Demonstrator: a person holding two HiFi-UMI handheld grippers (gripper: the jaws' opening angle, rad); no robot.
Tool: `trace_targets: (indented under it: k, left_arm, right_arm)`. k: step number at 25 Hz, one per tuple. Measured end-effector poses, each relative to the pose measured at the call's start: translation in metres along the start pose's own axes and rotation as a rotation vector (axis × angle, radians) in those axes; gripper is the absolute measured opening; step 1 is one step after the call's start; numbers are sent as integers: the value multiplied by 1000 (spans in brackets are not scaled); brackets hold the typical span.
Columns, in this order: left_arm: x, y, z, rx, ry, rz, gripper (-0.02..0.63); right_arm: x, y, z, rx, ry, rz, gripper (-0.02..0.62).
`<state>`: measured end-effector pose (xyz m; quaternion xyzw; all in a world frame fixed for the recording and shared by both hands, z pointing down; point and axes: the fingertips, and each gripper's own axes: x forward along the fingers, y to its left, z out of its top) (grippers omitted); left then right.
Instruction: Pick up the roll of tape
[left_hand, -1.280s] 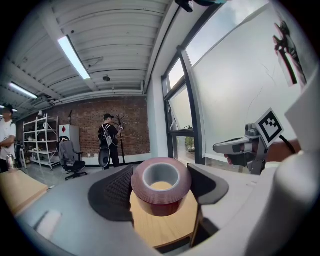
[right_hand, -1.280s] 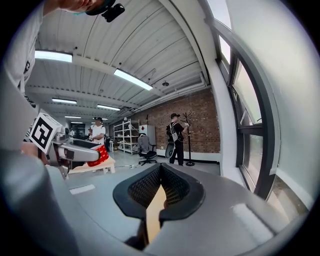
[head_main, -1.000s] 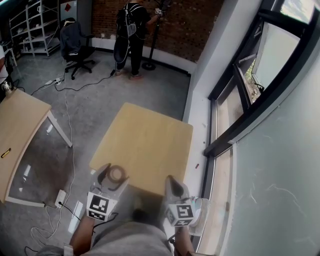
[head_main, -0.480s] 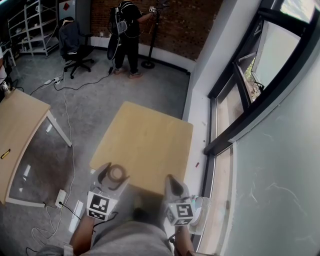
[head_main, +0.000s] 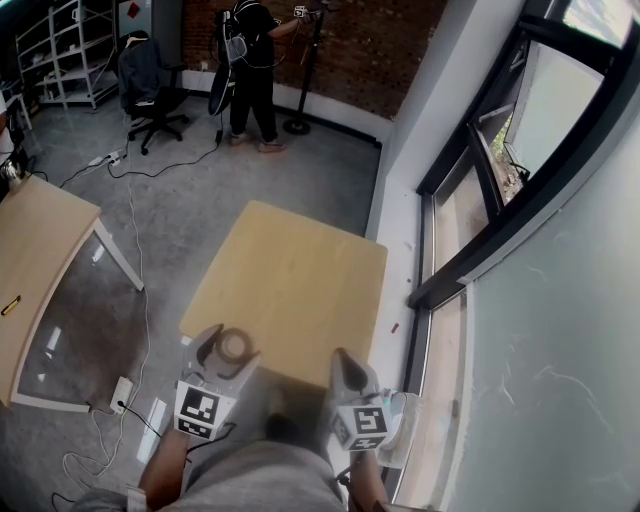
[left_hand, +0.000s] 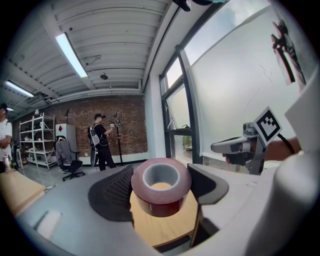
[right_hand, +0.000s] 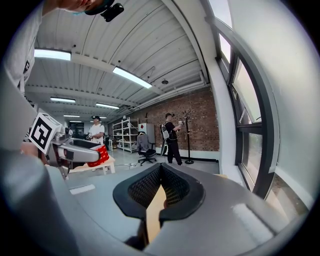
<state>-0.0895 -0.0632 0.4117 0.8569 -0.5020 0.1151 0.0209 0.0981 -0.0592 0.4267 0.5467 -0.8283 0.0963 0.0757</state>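
Your left gripper (head_main: 229, 350) is squeezing the roll of tape (left_hand: 161, 186), with one pad on each side of its round wall. The roll is sitting at the near left corner of the tabletop (head_main: 290, 280). It is looking light and stiff, but its shiny red side may be slippery, so squeezing across the middle is safest. Your right gripper (right_hand: 161, 181) is resting closed with nothing in it. No boxes or bowls are showing.

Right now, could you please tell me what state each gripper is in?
Left gripper: closed on the roll of tape, pads against both its sides.
Right gripper: closed, holding nothing.
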Motion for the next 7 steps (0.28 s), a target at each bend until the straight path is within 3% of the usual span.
trace_targets:
  k: [7]
  left_arm:
    - [3, -2, -2, -2, 4, -4, 339]
  right_arm:
    - [0, -4, 2, 10, 6, 0, 12]
